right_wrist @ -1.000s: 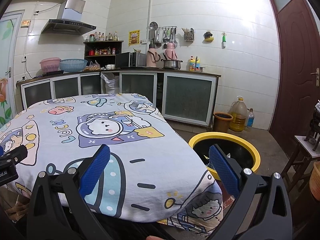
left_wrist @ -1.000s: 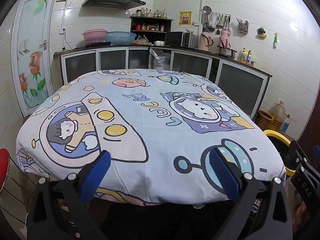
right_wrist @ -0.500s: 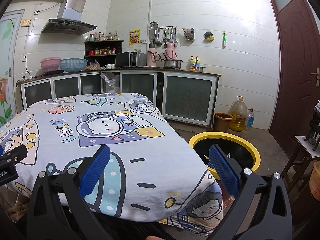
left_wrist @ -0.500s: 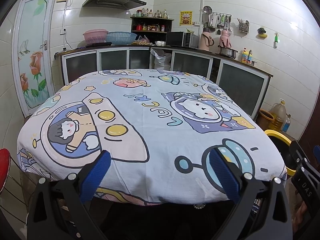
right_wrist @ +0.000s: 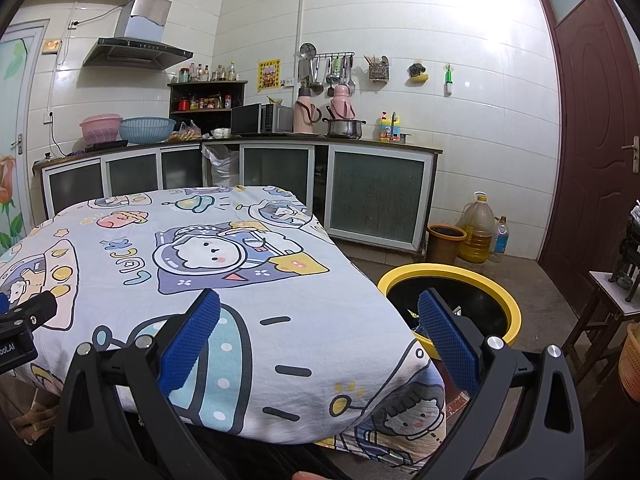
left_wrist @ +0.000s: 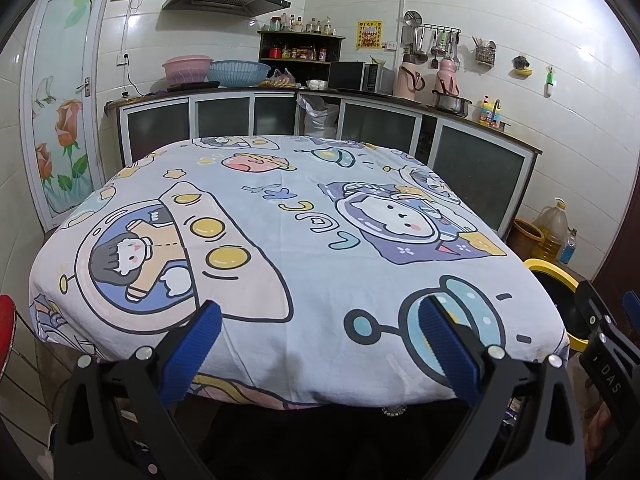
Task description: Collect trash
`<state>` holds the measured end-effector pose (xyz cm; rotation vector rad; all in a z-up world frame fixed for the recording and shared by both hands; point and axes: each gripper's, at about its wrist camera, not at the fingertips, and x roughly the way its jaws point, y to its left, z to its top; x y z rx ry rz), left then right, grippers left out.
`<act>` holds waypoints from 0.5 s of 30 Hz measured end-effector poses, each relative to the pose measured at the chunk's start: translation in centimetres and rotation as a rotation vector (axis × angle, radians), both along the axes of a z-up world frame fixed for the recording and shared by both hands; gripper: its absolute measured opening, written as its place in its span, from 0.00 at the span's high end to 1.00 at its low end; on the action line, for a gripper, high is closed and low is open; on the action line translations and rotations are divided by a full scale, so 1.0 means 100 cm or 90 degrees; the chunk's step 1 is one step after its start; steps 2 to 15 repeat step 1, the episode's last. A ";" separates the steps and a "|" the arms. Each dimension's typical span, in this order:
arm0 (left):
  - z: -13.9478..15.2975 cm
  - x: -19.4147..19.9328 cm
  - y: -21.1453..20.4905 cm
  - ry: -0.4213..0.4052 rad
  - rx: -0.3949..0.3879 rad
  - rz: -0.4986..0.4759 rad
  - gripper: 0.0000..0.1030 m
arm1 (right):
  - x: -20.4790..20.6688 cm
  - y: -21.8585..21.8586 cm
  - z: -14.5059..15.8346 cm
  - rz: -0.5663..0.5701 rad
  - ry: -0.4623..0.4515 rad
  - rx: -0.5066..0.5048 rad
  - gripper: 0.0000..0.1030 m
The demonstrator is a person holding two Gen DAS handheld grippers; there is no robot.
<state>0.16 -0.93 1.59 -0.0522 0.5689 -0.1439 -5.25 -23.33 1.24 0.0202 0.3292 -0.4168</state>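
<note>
Almost nothing changes in the last second: both views only shift slightly. The left tongs (left_wrist: 318,330) and right tongs (right_wrist: 318,330) stay wide and hold nothing. No trash shows on the cloth-covered counter (left_wrist: 304,248); the yellow-rimmed bin (right_wrist: 450,280) stands just beside it, so collecting looks finished.
</note>
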 end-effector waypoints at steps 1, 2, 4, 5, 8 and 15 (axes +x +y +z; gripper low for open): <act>0.000 0.000 0.000 0.000 0.000 0.000 0.08 | 0.000 0.000 0.000 0.000 0.000 0.000 0.08; 0.000 0.000 0.000 0.000 0.000 0.000 0.08 | 0.000 0.000 0.000 0.000 0.000 0.000 0.08; 0.000 0.000 0.000 0.000 0.000 0.000 0.08 | 0.000 0.000 0.000 0.000 0.000 0.000 0.08; 0.000 0.000 0.000 0.000 0.000 0.000 0.08 | 0.000 0.000 0.000 0.000 0.000 0.000 0.08; 0.000 0.000 0.000 0.000 0.000 0.000 0.08 | 0.000 0.000 0.000 0.000 0.000 0.000 0.08; 0.000 0.000 0.000 0.000 0.000 0.000 0.08 | 0.000 0.000 0.000 0.000 0.000 0.000 0.08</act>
